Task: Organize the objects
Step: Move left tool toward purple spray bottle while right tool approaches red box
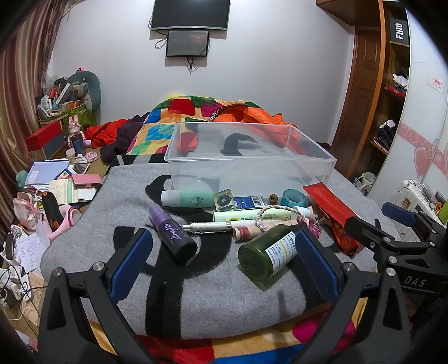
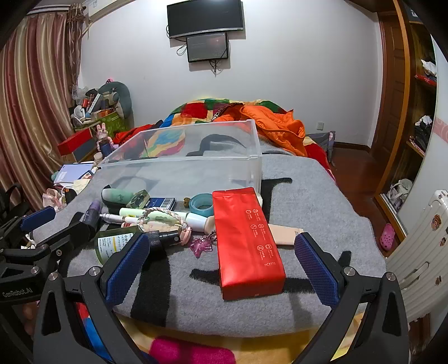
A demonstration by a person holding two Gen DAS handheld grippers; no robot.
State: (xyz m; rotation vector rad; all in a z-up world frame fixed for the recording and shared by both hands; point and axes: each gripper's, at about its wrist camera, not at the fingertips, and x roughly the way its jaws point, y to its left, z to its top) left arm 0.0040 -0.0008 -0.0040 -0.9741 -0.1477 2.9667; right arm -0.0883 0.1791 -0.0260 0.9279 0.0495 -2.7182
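On the grey blanket (image 1: 212,294) a heap of small things lies just in front of a clear bin (image 1: 252,156), which stands upright and holds nothing that shows; nearest the left gripper (image 1: 224,260) a green bottle (image 1: 266,257) lies on its side, its base toward the camera, its labelled side close against the right finger's blue pad (image 1: 313,260), though whether they touch I cannot tell; a purple spray bottle (image 1: 173,238) lies tilted near the left pad, apart from it; between the two bottles and farther back runs a white pen (image 1: 212,225), with pale tubes (image 1: 252,215) behind it and a braided cord (image 1: 280,212) looped over them; a mint bottle (image 1: 187,198) lies beside the bin's front wall, with a blue card (image 1: 249,202) and a teal tape roll (image 1: 292,197) along the same wall; a red box (image 2: 246,240) lies flat at the heap's right side, between the fingers of the right gripper (image 2: 221,263), touching neither; a pink charm (image 2: 201,245) lies just left of it; both grippers have their fingers spread wide, holding nothing; behind the bin lie a patchwork quilt (image 1: 156,126) and an orange jacket (image 2: 280,126); two screens (image 1: 190,16) hang on the far wall.
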